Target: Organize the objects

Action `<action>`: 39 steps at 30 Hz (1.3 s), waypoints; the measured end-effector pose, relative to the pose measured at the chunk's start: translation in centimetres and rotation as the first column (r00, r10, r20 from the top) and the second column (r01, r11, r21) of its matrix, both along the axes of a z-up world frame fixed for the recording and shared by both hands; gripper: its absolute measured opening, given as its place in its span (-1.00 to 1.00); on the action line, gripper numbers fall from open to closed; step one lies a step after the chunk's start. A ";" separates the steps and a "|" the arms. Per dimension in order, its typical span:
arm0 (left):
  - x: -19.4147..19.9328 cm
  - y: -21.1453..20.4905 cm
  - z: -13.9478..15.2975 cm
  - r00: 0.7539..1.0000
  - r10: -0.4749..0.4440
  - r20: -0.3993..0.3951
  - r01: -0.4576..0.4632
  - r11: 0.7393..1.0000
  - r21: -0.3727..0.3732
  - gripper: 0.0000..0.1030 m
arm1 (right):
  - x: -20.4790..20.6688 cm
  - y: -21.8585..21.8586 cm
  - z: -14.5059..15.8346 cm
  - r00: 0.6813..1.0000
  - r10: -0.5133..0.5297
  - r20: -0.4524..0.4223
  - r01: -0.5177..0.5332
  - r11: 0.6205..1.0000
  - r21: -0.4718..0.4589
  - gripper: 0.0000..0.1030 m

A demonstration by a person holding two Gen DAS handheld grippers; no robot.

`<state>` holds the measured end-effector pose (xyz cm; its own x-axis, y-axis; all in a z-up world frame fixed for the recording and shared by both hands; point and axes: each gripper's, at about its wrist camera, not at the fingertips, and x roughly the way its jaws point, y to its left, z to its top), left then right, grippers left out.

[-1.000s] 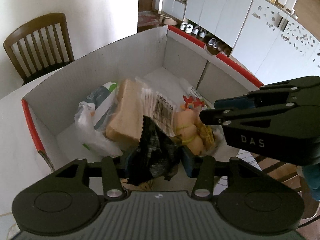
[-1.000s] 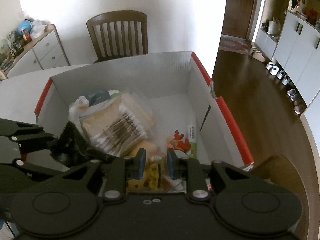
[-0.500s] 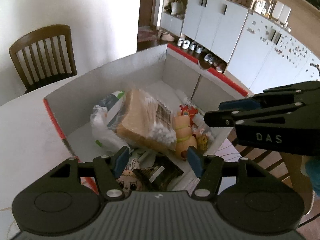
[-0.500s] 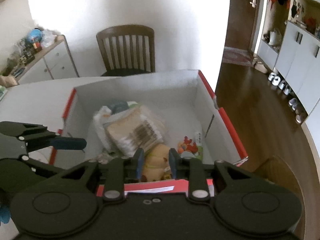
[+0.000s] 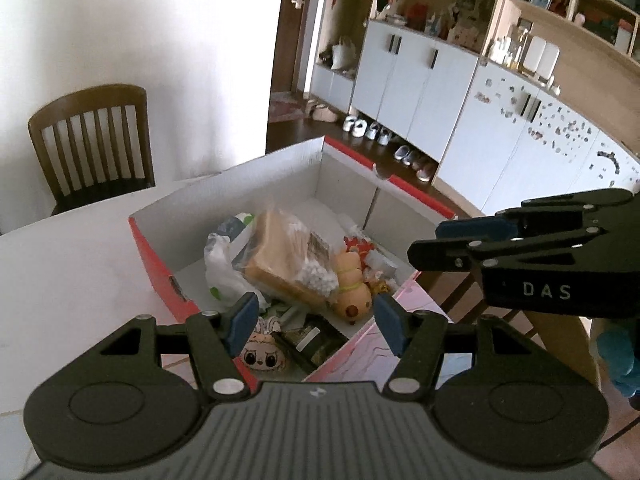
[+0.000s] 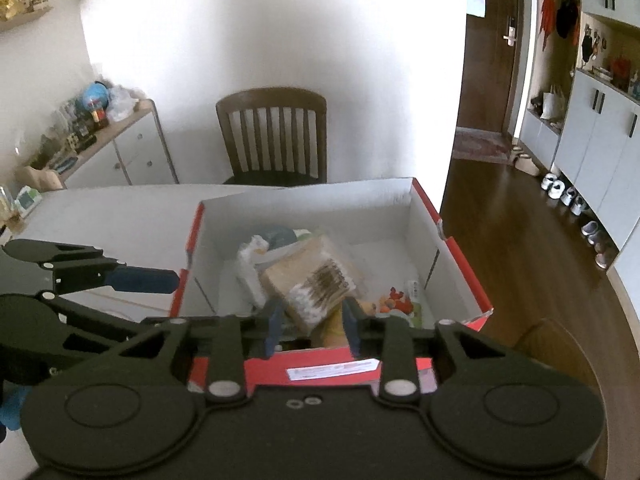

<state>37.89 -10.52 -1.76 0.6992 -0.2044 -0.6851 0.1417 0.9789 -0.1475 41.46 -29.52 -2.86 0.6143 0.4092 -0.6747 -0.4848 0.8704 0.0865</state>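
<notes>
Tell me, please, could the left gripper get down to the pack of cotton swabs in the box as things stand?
Probably yes: the left gripper is open and empty above the open box, and the cotton swabs lie on top, uncovered.

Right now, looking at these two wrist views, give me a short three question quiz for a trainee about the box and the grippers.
1. True or false: the left gripper holds a black packet.
2. Which lies on top of the pile in the box: A) cotton swab pack, B) a shoe, C) a mug?
3. What piece of furniture stands behind the table?

Key:
1. False; its jaws are open with nothing between them.
2. A.
3. A wooden chair.
</notes>
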 end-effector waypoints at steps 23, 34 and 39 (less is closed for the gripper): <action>-8.6 4.0 3.3 0.987 0.077 0.139 -0.069 0.996 -0.063 1.00 | -9.0 -0.9 3.3 0.990 0.004 0.143 -0.024 0.990 0.138 0.99; -11.8 3.8 4.6 0.978 0.089 0.187 -0.098 0.994 0.042 1.00 | -11.1 -0.7 3.6 0.988 -0.018 0.155 -0.004 0.990 0.141 0.99; -12.4 3.9 4.8 0.977 0.092 0.194 -0.104 0.993 0.049 1.00 | -11.8 -0.3 3.6 0.987 -0.014 0.159 -0.008 0.990 0.139 0.99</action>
